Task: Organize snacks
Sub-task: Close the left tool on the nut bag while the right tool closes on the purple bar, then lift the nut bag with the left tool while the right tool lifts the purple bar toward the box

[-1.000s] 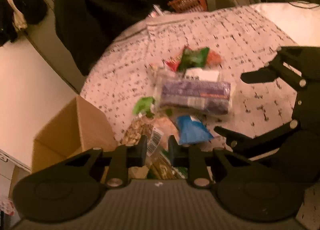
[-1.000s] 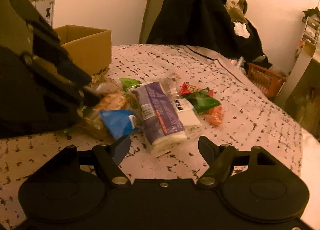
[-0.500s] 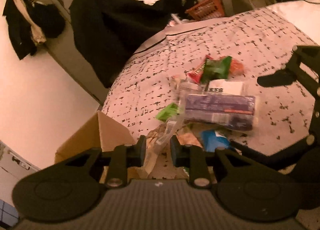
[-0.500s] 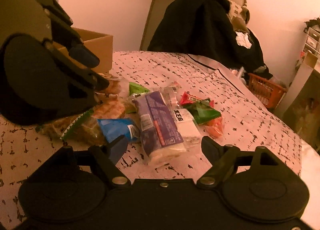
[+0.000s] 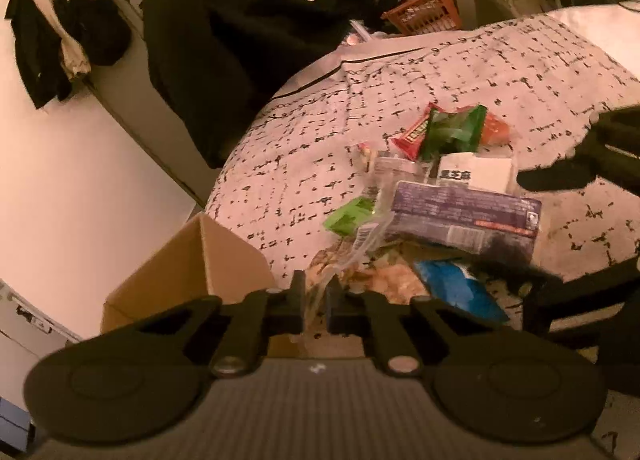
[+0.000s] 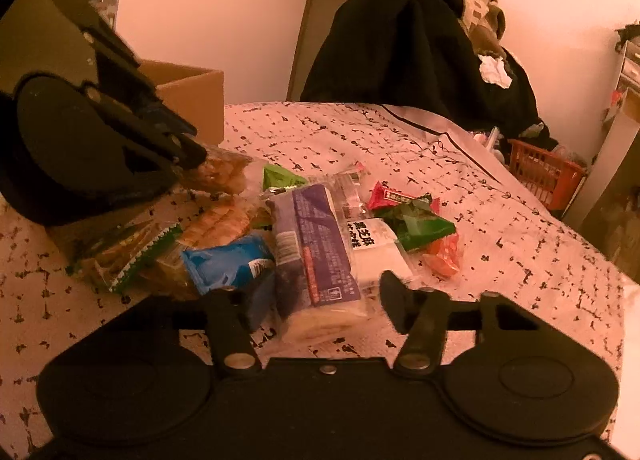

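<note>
L fingers (image 5: 315, 306) just closed on clear snack bag (image 5: 340, 260).

Counted on the bed (image 6: 500, 227): one cardboard box (image 6: 192, 95); one purple-wrapped pack (image 6: 316, 248); one white pack with black lettering (image 6: 376, 252); one blue packet (image 6: 228, 264); two green packets, dark (image 6: 416, 221) and light (image 6: 282, 176); one red bar (image 6: 394, 195); one orange packet (image 6: 444, 256); two clear bags of brown baked pieces (image 6: 224, 173) (image 6: 132, 252). Off the bed: one orange basket (image 6: 548, 175). Two claws, left (image 5: 314, 302) and right (image 6: 324, 296).
</note>
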`<state>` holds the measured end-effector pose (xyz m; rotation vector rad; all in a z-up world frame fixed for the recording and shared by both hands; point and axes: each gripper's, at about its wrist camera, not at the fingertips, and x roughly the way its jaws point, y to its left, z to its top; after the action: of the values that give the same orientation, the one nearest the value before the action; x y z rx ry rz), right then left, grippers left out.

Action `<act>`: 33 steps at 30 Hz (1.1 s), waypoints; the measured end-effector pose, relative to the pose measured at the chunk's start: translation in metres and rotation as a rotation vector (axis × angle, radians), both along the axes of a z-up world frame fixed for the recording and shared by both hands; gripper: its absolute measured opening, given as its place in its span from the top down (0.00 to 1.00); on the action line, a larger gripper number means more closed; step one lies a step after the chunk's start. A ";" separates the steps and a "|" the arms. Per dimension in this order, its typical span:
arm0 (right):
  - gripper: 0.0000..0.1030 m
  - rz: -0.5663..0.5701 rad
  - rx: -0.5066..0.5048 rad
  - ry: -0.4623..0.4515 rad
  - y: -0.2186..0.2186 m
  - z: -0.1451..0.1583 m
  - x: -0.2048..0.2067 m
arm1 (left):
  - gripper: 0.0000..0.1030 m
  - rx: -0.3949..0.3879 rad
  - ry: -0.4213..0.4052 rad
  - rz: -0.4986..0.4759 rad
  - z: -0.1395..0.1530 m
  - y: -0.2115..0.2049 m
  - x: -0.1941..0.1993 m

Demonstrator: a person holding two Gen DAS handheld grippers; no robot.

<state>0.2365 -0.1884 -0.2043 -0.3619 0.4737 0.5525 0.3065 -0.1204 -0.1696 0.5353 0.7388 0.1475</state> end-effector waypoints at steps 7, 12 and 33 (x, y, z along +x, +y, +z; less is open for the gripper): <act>0.65 0.000 0.001 -0.008 -0.003 0.004 -0.004 | 0.99 -0.017 -0.038 0.001 0.010 0.008 -0.008; 0.66 -0.045 0.023 -0.022 -0.016 0.018 -0.006 | 1.00 -0.053 -0.073 0.022 0.022 0.016 -0.011; 0.67 -0.088 0.004 -0.175 -0.012 0.085 -0.037 | 1.00 -0.193 -0.291 -0.027 0.098 0.023 -0.051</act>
<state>0.1992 -0.2003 -0.1196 -0.3804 0.3179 0.4318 0.2551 -0.0970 -0.0718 0.3299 0.4555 0.1236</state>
